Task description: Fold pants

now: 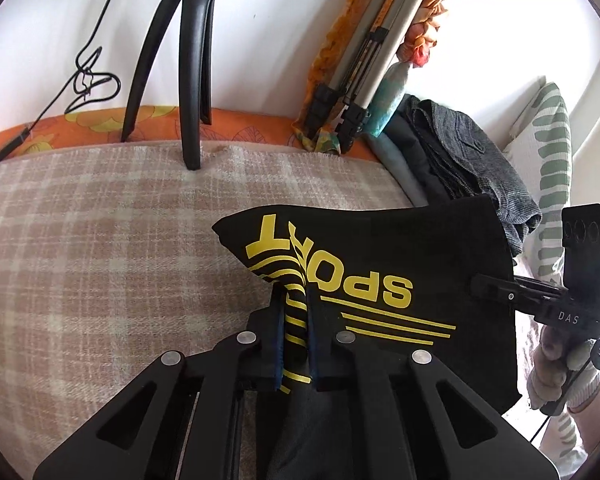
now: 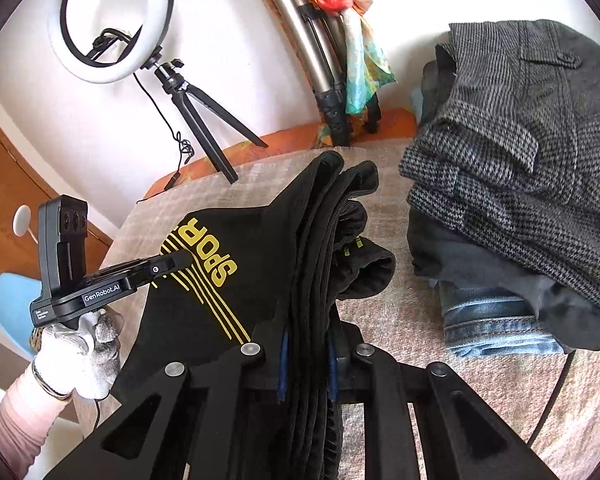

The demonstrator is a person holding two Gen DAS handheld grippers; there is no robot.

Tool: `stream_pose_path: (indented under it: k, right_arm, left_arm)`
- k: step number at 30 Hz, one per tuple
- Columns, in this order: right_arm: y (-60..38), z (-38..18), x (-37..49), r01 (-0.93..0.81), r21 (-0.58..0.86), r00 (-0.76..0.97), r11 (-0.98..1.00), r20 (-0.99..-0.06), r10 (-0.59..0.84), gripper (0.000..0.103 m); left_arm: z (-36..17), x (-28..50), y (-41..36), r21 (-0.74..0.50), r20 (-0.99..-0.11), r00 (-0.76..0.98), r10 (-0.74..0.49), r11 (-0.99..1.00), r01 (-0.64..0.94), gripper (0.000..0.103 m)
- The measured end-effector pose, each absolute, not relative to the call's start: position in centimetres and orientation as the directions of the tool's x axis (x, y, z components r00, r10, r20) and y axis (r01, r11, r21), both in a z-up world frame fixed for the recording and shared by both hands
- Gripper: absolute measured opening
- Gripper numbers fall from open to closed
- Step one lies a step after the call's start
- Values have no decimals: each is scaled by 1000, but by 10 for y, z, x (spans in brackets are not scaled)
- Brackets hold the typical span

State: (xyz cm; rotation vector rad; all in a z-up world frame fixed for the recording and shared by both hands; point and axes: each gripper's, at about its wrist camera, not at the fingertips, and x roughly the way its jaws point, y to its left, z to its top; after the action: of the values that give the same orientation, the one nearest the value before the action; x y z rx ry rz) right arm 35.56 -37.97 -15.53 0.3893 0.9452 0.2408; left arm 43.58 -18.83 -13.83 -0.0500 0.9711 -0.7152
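Observation:
The black pants [image 1: 380, 264] with a yellow "SPORT" print hang in the air above the checked blanket [image 1: 100, 240], stretched between both grippers. My left gripper [image 1: 294, 296] is shut on one edge of the fabric, pinching the printed part. My right gripper [image 2: 306, 332] is shut on a thick bunch of folded black layers of the pants [image 2: 312, 248]. In the left wrist view the right gripper [image 1: 476, 280] shows at the right edge of the pants. In the right wrist view the left gripper [image 2: 182, 258] shows at the left, held by a gloved hand.
A stack of folded clothes [image 2: 520, 168], grey tweed over dark cloth and jeans, lies at the right on the blanket. A ring light on a small tripod [image 2: 188, 96] stands at the back. A folded tripod with a scarf [image 1: 364, 80] leans on the wall. A striped pillow [image 1: 552, 168] lies far right.

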Motion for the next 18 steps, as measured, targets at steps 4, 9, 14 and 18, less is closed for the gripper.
stream_pose_path:
  k: [4, 9, 14, 18]
  right_arm:
    - [-376, -132, 343, -66, 397, 604, 916, -715, 353, 12]
    - [-385, -101, 323, -85, 392, 661, 916, -666, 346, 12]
    - [-407, -69, 307, -71, 385, 717, 920, -621, 315, 12]
    - [-430, -37, 295, -48, 366, 765, 929, -585, 270, 12]
  left_arm:
    - [-108, 423, -190, -306, -699, 409, -586, 763, 569, 7]
    - [-69, 405, -195, -275, -636, 454, -624, 733, 622, 7]
    - [-36, 397, -220, -250, -583, 473, -661, 700, 669, 7]
    - [-12, 394, -249, -225, -546, 476, -689, 668, 710, 7]
